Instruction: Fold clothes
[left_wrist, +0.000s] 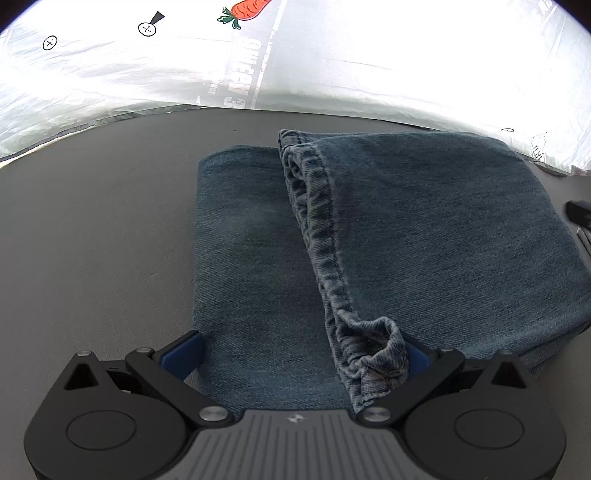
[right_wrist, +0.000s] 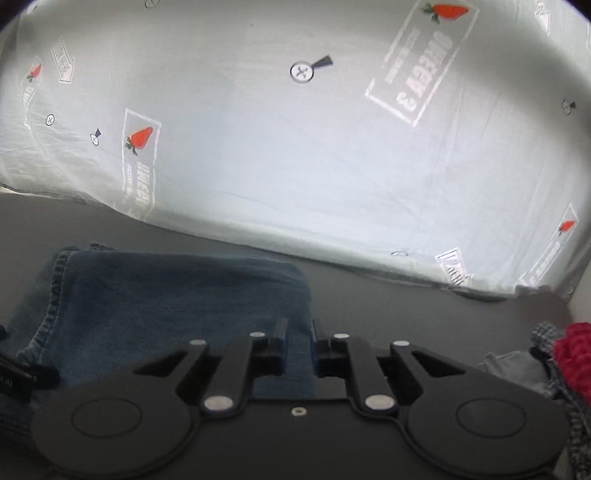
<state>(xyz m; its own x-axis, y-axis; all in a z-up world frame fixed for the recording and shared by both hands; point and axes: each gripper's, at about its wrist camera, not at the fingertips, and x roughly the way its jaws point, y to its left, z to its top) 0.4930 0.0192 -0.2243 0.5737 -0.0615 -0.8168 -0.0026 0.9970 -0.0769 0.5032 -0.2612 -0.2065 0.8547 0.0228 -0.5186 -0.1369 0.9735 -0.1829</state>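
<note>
Folded blue jeans (left_wrist: 424, 229) lie on the dark grey table (left_wrist: 92, 240), a hemmed seam edge running from back to front over the lower layer. My left gripper (left_wrist: 301, 354) is open just over the near edge of the jeans, its fingers straddling the cloth, the bunched hem end by its right finger (left_wrist: 415, 356). In the right wrist view the jeans (right_wrist: 177, 295) lie left of centre. My right gripper (right_wrist: 298, 334) has its jaws close together with the jeans' right edge between them.
A white sheet printed with carrots and lettering (right_wrist: 295, 147) hangs behind the table. A pile of other clothes, red knit and grey checked (right_wrist: 565, 354), lies at the right. Part of the other gripper (left_wrist: 580, 214) shows at the right edge of the left wrist view.
</note>
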